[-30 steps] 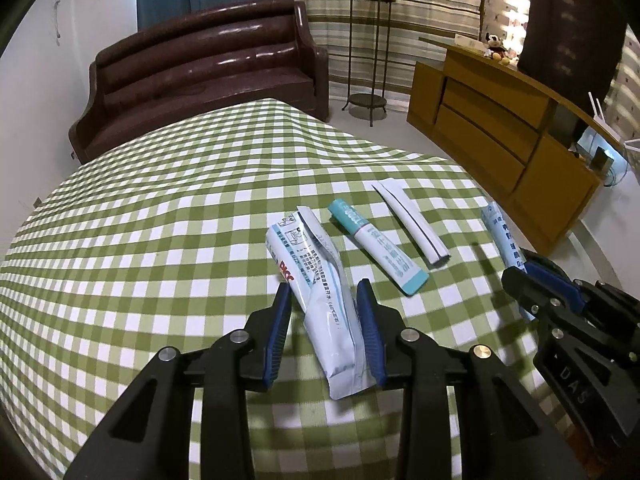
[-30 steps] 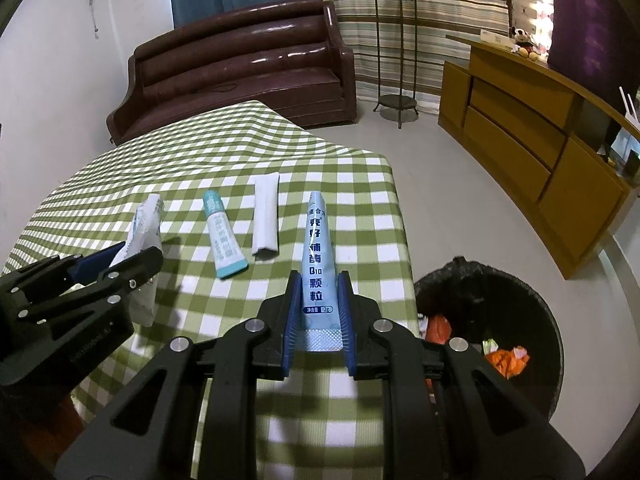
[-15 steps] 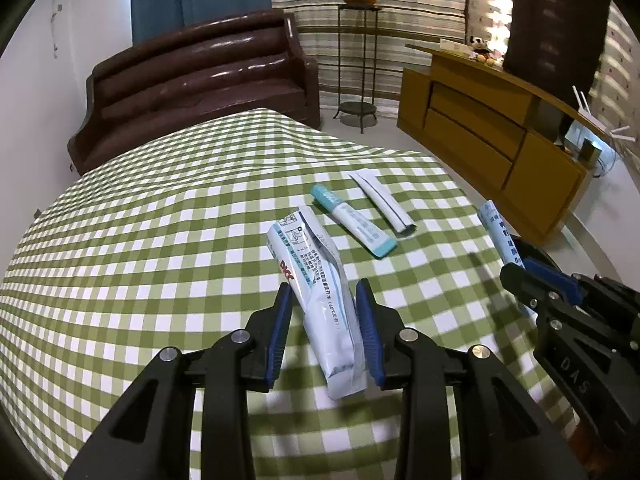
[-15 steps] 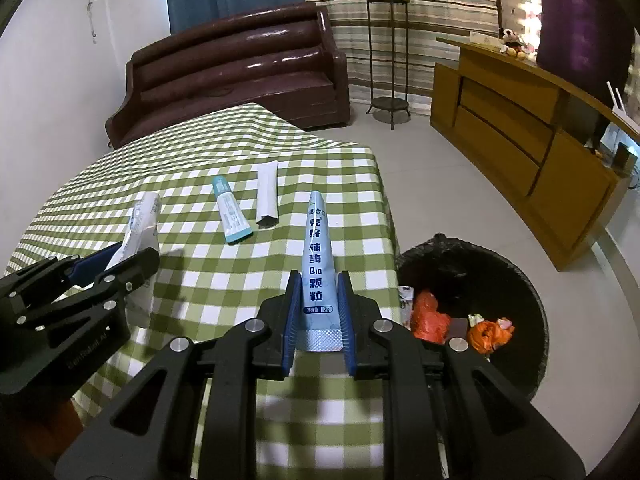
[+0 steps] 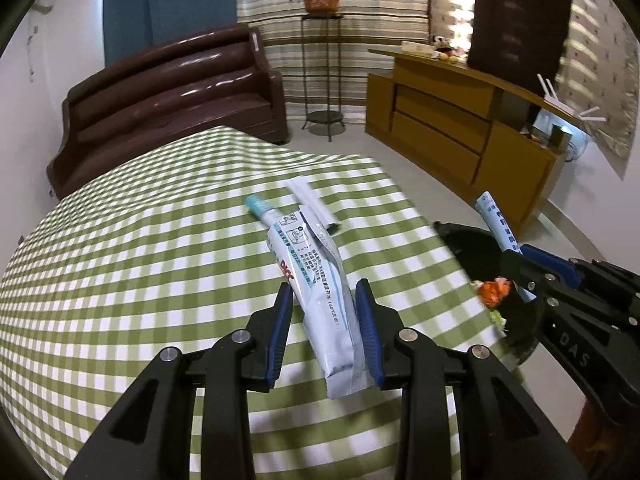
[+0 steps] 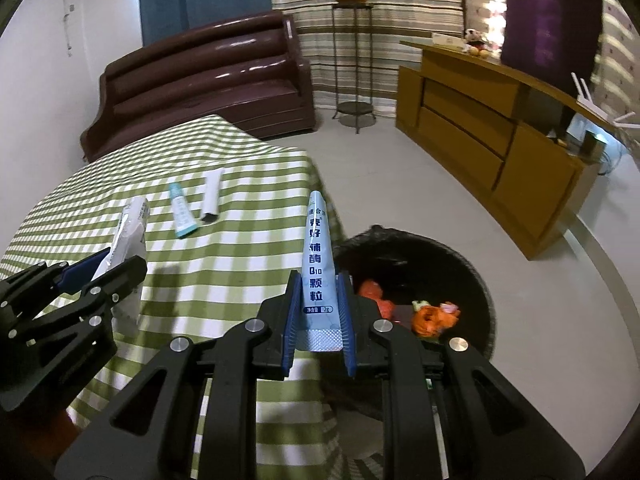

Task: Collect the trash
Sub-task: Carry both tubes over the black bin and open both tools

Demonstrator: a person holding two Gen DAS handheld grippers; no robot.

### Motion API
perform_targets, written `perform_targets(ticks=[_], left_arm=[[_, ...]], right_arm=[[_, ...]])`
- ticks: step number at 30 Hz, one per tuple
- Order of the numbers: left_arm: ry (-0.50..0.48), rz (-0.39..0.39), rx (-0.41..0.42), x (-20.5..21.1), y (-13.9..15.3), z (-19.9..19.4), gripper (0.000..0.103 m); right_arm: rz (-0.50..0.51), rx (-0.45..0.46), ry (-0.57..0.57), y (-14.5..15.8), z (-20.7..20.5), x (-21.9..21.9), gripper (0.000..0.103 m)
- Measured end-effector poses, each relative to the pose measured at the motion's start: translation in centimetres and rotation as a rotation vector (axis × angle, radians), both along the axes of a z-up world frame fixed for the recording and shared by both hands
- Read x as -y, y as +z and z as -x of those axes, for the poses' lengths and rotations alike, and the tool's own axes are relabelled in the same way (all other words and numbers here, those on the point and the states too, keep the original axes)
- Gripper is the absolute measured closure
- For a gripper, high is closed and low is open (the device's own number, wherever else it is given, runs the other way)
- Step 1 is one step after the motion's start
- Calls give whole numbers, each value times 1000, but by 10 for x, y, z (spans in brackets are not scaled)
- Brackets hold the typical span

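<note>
Jaws of the left gripper [image 5: 324, 332] stand narrowly apart, clamped on a crumpled pouch [image 5: 320, 280] held above the checked bench [image 5: 120, 280]. Jaws of the right gripper [image 6: 318, 316] are nearly closed, pinching a slim blue sachet [image 6: 318, 256] that points up, near the bench edge with the black bin [image 6: 472, 272] just beyond. Orange scraps [image 6: 434, 316] lie in the bin. Farther off, a teal tube [image 6: 182, 216] and a white wrapper [image 6: 211, 200] rest side by side on the bench.

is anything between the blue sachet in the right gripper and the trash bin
Nothing visible. The right gripper is shut on the blue sachet, lifted near the table edge. The black bin sits open-topped on the floor just beyond, with only orange scraps inside.
</note>
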State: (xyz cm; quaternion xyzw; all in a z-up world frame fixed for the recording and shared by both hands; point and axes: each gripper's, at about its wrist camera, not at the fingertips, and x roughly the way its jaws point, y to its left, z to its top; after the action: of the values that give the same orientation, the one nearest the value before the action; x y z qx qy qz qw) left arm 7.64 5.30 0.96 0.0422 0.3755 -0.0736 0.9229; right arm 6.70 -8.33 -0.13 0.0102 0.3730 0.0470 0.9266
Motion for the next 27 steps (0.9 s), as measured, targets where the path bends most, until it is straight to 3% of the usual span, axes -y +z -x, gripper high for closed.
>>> perform_targets(ticks=[14,27], left_arm=[[-151,-1,58,71,3,-16,70],[-191,-48,37,112,-19,-40,70]], right_arm=[[22,15,-127,-2,-3,54,85],[25,-5,-193,-21,-12,77,85]])
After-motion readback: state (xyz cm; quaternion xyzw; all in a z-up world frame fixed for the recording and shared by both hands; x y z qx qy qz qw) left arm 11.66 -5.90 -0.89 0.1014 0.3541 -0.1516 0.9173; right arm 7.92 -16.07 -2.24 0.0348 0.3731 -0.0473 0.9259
